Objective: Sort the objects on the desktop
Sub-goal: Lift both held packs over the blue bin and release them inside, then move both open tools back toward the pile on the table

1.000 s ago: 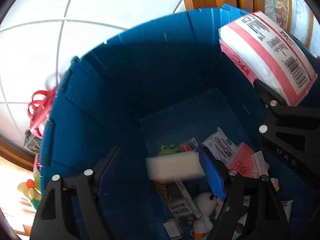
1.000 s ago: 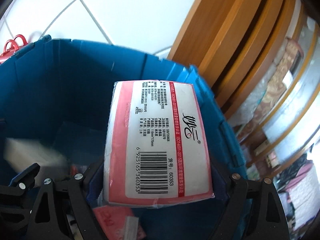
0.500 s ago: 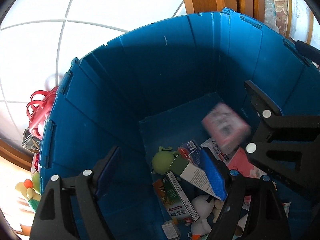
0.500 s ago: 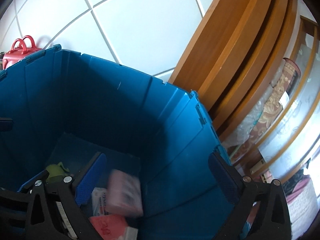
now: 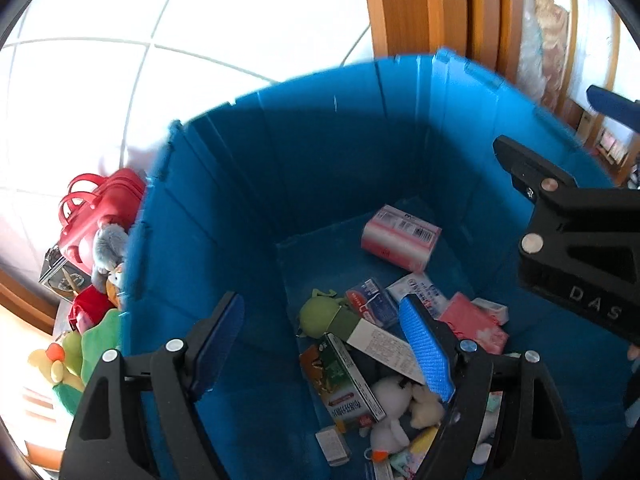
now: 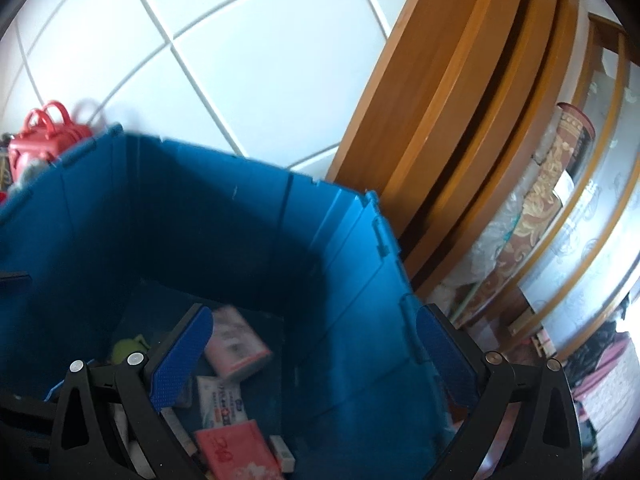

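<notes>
Pink-and-white tissue pack (image 5: 400,238) lying on the floor of the blue storage bin (image 5: 240,208), near the far wall, apart from the heap of boxes, sachets and plush toys. Left gripper (image 5: 324,344) and right gripper (image 6: 312,344) both spread and empty above the bin. Judged progress: many items binned; red handbag (image 5: 96,208) and toys outside remain

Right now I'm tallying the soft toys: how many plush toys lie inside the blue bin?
2 that I can make out: a green plush by the bin's floor edge and a white plush nearer the camera. Others may be buried.
</notes>
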{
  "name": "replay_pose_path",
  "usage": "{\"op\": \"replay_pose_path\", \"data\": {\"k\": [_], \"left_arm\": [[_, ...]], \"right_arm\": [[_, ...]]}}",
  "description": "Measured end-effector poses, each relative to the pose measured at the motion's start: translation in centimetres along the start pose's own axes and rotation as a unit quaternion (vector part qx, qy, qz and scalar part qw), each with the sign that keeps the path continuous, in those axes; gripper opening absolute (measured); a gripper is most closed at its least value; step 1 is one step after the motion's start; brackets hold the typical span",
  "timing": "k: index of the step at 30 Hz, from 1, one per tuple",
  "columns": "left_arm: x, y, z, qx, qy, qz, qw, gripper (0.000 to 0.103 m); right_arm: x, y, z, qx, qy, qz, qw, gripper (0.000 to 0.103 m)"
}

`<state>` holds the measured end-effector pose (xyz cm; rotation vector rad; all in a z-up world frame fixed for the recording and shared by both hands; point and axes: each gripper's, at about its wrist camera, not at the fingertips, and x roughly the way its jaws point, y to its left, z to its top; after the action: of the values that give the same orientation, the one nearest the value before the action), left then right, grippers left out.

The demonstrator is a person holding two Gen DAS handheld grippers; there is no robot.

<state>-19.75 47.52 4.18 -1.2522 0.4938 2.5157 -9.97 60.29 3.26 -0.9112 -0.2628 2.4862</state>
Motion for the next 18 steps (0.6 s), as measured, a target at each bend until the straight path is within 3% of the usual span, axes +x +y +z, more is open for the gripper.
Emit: {"op": "replay_pose_path", "data": {"k": [9,18], "left_arm": [[-9.1,3.1,-4.2,-0.023,-0.097,-0.024,0.9948,0.080],[-15.5,10.0,-11.4,-0.081,-0.180,-0.014,0.9801,0.080]], "right_arm": [[-9.4,-0.7,-0.3,0.023,-0.032,0.011,0.999,0.103],[-18.4,3.3,-1.4,0.049,-0.090,0.087,0.991,0.103]]}}
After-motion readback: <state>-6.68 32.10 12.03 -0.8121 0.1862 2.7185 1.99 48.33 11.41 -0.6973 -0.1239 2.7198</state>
